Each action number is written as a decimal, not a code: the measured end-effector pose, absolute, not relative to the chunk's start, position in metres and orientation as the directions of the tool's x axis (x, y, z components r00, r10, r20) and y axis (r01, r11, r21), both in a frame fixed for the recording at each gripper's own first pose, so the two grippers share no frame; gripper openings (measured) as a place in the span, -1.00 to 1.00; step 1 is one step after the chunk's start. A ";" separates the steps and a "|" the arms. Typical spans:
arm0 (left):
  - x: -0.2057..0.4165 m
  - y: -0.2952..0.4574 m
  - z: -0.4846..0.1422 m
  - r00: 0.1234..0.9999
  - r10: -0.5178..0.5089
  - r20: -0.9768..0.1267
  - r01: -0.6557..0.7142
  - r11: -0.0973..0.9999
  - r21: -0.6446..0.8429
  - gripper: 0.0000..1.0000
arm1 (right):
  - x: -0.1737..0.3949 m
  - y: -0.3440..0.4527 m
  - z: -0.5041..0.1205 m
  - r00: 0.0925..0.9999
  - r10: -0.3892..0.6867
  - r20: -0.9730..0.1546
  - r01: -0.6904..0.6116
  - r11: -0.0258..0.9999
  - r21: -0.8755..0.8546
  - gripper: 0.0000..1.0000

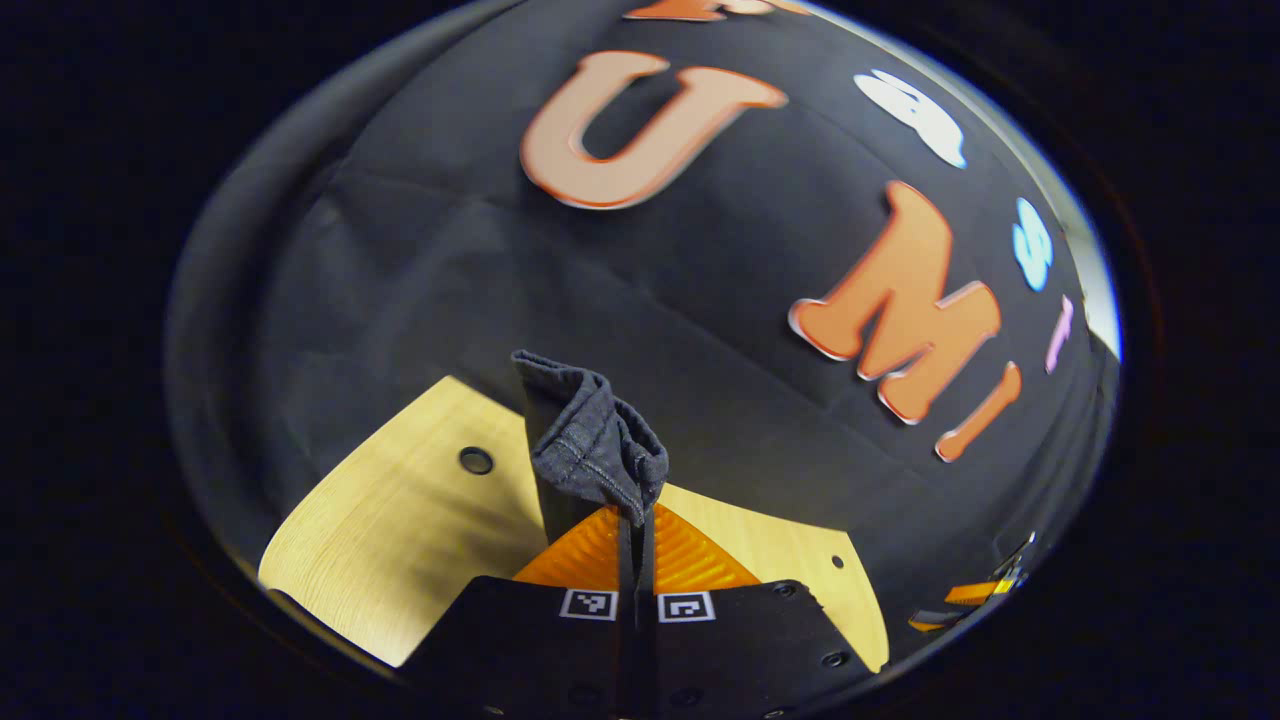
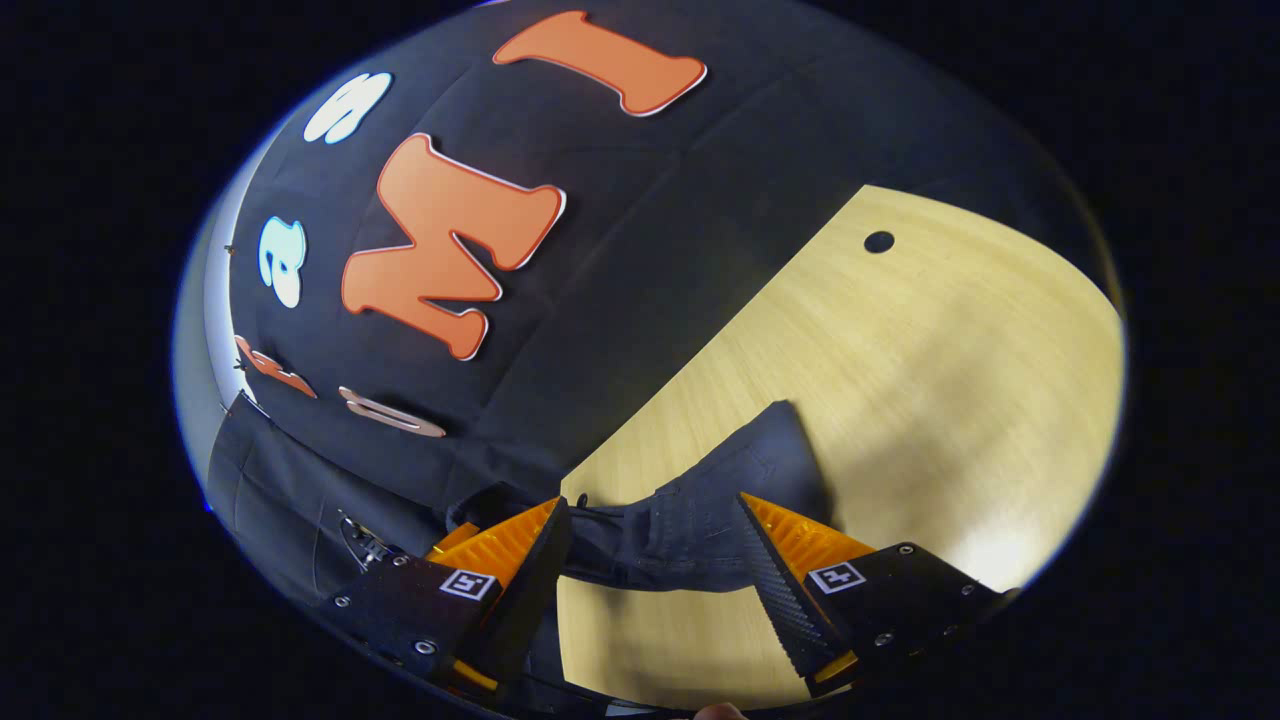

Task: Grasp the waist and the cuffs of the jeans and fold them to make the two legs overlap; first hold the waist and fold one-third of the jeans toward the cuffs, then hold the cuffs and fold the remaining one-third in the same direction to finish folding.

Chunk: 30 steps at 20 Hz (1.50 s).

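Note:
In the left gripper view a bunched hem of the dark denim jeans (image 1: 592, 440) stands up from my left gripper (image 1: 635, 515), which is shut on it and held above the wooden table (image 1: 400, 520). I cannot tell whether this hem is a cuff or the waist. In the right gripper view a stitched edge of the jeans (image 2: 700, 525) lies on the table (image 2: 900, 380), reaching across the gap of my right gripper (image 2: 652, 505). That gripper is open, with its jaws wide on either side of the cloth.
The light wooden table has a round hole (image 1: 476, 460) near its far edge, and another hole (image 2: 879, 241) is in the right gripper view. The black cloth wall rises right behind the table. A small orange and black gripper part (image 1: 975, 595) sits far right.

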State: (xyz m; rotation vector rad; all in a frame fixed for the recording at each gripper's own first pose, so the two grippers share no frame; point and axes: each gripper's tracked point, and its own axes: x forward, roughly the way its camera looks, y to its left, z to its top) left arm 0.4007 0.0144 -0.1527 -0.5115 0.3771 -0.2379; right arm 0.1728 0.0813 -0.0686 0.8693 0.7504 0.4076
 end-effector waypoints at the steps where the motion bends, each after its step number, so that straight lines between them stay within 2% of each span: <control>1: 0.402 -0.015 -0.147 0.898 -0.336 -0.284 0.162 0.854 -0.495 -0.99 | 0.176 0.067 -0.067 0.688 0.594 -0.417 -0.025 0.593 0.805 0.96; 6: 0.387 -0.183 -0.155 0.805 -0.492 -0.332 0.288 0.812 -0.508 -0.99 | 0.183 0.001 -0.058 0.738 0.573 -0.356 0.014 0.514 0.858 0.94; 8: 0.383 -0.243 -0.180 0.748 -0.544 -0.381 0.329 0.801 -0.499 -0.99 | 0.181 -0.024 -0.063 0.752 0.557 -0.352 0.041 0.494 0.869 0.94; 10: 0.380 -0.296 -0.227 0.673 -0.566 -0.477 0.344 0.810 -0.475 -0.99 | 0.177 -0.042 -0.071 0.759 0.539 -0.364 0.065 0.495 0.867 0.94; 12: 0.368 -0.340 -0.277 0.601 -0.548 -0.582 0.335 0.834 -0.439 -0.99 | 0.171 -0.055 -0.074 0.759 0.536 -0.369 0.082 0.483 0.871 0.95; 15: 0.337 -0.368 -0.350 0.516 -0.440 -0.735 0.317 0.895 -0.313 -0.99 | 0.167 -0.075 -0.087 0.766 0.511 -0.391 0.114 0.491 0.864 0.94; 19: 0.326 -0.369 -0.387 0.540 -0.296 -0.788 0.409 0.910 -0.062 -0.98 | 0.170 -0.079 -0.088 0.769 0.506 -0.391 0.130 0.475 0.870 0.94; 22: 0.330 -0.368 -0.387 0.565 -0.249 -0.787 0.429 0.903 0.022 -0.99 | 0.169 -0.080 -0.088 0.767 0.511 -0.388 0.118 0.482 0.868 0.94; 24: 0.335 -0.340 -0.374 0.616 -0.153 -0.773 0.366 0.924 0.109 -0.20 | 0.169 -0.077 -0.085 0.763 0.521 -0.382 0.101 0.488 0.867 0.94; 25: 0.339 -0.336 -0.376 0.622 -0.151 -0.768 0.345 0.934 0.096 0.20 | 0.169 -0.076 -0.084 0.762 0.525 -0.379 0.093 0.490 0.867 0.94; 27: 0.323 -0.342 -0.361 0.602 -0.229 -0.765 0.340 0.940 -0.015 1.00 | 0.170 -0.071 -0.081 0.756 0.537 -0.374 0.080 0.492 0.867 0.94; 30: 0.322 -0.317 -0.306 0.695 -0.273 -0.665 0.329 0.943 -0.043 1.00 | 0.172 -0.060 -0.083 0.750 0.537 -0.387 0.061 0.526 0.848 0.94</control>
